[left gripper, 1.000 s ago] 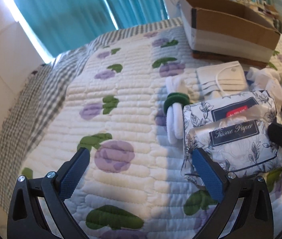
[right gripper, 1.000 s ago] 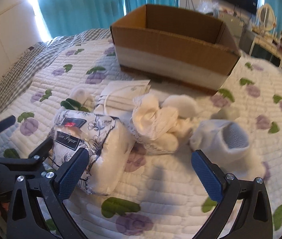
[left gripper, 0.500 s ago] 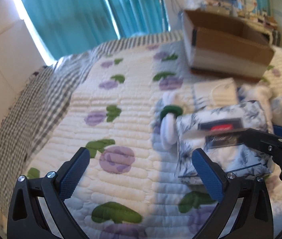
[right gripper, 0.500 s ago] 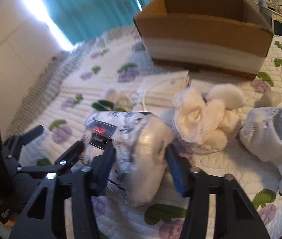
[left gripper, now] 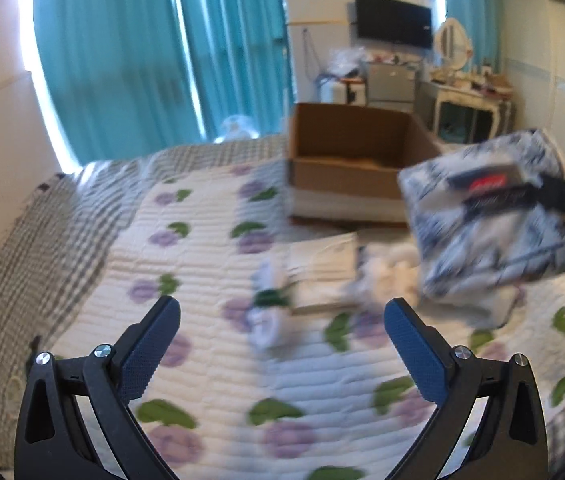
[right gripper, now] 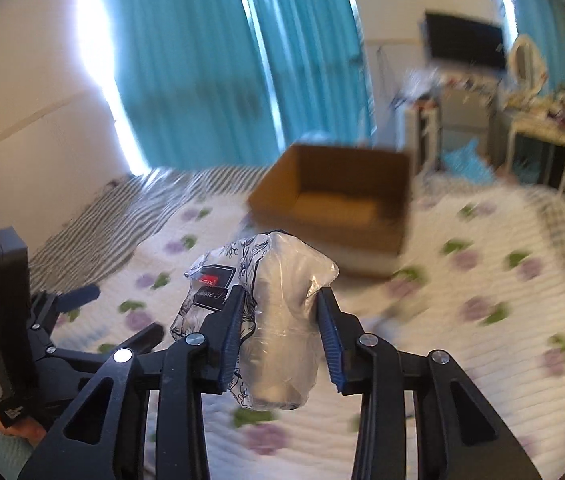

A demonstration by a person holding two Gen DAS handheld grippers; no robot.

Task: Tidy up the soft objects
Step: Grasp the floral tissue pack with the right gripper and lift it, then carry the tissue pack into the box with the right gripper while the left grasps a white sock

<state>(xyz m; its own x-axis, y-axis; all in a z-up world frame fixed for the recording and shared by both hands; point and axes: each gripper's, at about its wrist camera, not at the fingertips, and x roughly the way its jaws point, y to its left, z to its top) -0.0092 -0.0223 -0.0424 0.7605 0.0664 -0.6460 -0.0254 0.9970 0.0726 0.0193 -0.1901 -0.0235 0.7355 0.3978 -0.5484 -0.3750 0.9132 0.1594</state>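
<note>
My right gripper (right gripper: 280, 312) is shut on the tissue paper pack (right gripper: 278, 328), a soft floral-printed packet, and holds it in the air above the quilt. The pack also shows in the left wrist view (left gripper: 486, 232), lifted at the right in front of the open cardboard box (left gripper: 346, 160). My left gripper (left gripper: 282, 334) is open and empty above the quilt. On the bed lie a white roll with a green band (left gripper: 270, 308), a flat white packet (left gripper: 322, 272) and white socks (left gripper: 386, 276), all blurred.
The cardboard box (right gripper: 338, 208) stands at the far side of the quilted bed (left gripper: 210, 264). Teal curtains (left gripper: 142, 60) hang behind. A TV (left gripper: 394, 20), a dressing table (left gripper: 470, 100) and small furniture stand at the back right. My left gripper shows at the left in the right wrist view (right gripper: 94, 316).
My right gripper has closed on the tissue paper pack and lifted it off the quilt towards the box. My left gripper has pulled back and tilted up, still open.
</note>
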